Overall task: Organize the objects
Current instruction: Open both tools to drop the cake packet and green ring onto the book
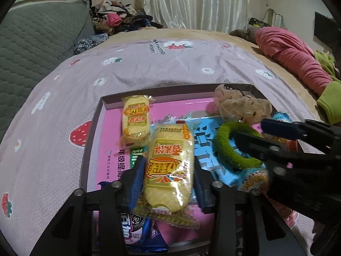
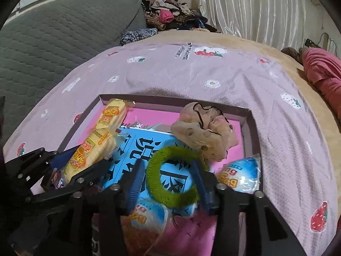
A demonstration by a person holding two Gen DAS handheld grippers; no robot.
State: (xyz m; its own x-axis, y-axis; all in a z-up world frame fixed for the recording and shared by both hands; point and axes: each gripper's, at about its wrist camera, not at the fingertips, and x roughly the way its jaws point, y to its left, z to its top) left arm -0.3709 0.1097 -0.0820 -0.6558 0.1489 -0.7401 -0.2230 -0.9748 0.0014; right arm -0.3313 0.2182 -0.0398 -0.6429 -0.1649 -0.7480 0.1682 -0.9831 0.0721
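A shallow grey box lies on the bed and holds a pink book and a blue book. My left gripper is shut on a yellow wrapped cake over the pink book; it also shows in the right wrist view. A second yellow cake lies at the box's far left. My right gripper straddles a green fuzzy hair ring that lies on the blue book, its pads against the ring's outer sides. A beige scrunchie sits at the far right.
Blue-and-white egg toy packets lie at the box's right and near edge. A blue cookie packet lies under my left gripper. The pink strawberry bedspread surrounds the box. A grey cushion and a clothes pile stand behind.
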